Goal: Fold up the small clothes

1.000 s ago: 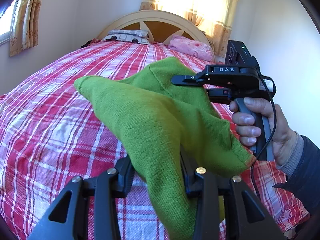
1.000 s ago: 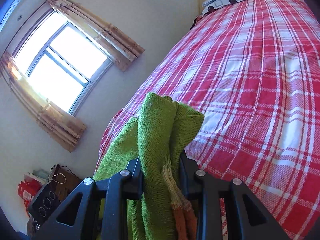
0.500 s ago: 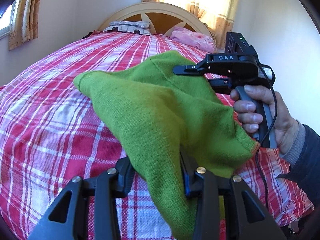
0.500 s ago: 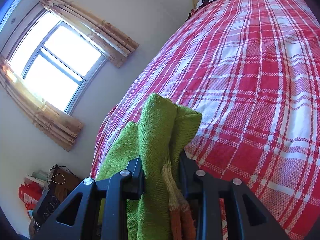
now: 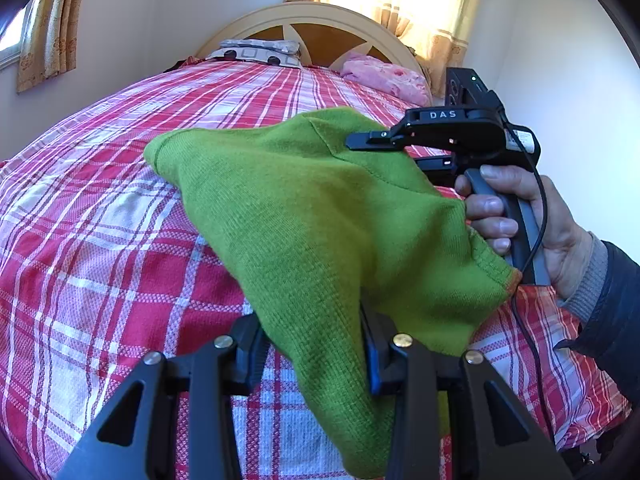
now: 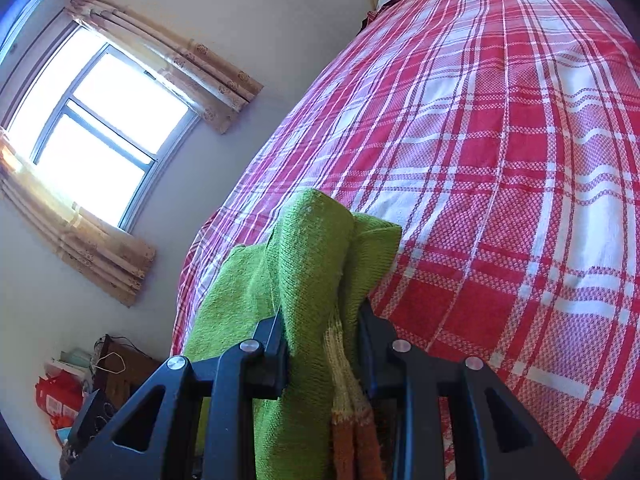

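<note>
Green knit garment (image 5: 312, 216); red-and-white plaid bedspread (image 5: 100, 240).

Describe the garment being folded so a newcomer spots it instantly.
Start at the bed with the red plaid cover. Above it hangs a green knitted garment, held between the left tongs and the right tongs. It is the only green thing, with an orange-trimmed hem.

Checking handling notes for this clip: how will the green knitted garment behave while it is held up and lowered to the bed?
Probably floppy: the green knitted garment sags between the left tongs and right tongs. It likely grips well, since the thick knit bunches between the pads. It seems light, hanging without pulling taut.
</note>
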Motion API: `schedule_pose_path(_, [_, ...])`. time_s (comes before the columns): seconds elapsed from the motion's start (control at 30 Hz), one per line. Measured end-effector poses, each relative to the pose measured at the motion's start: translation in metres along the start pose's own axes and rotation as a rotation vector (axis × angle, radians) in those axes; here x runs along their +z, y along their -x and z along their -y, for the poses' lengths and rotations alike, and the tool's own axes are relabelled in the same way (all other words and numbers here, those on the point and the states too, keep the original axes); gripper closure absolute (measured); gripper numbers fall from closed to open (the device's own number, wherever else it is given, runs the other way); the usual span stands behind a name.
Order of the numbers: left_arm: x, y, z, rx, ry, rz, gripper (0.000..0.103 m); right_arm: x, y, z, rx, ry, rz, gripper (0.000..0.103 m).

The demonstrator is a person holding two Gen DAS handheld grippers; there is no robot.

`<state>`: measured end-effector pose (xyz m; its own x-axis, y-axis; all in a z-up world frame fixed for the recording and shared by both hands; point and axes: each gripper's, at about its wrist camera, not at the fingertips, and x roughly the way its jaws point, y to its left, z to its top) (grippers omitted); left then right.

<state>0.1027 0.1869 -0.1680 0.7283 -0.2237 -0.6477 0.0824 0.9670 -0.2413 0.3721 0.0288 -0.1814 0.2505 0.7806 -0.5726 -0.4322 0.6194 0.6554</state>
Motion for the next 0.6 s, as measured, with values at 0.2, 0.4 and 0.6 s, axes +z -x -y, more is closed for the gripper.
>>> schedule_pose_path(0.2, [-0.004,0.003,0.005,0.022,-0.014,-0.012,0.054,-0.003,-0.007,-0.003,-0.096,0.044,-0.011,0.073])
schedule_pose_path(0.4, [-0.004,0.012,0.009,0.046,-0.028,-0.022,0.05,-0.002,-0.007,-0.005,-0.138,0.066,-0.006,0.066])
schedule_pose_path(0.6, [0.004,0.045,0.015,0.102,-0.085,0.051,0.033,-0.006,0.031,-0.012,-0.147,0.091,0.096,0.053])
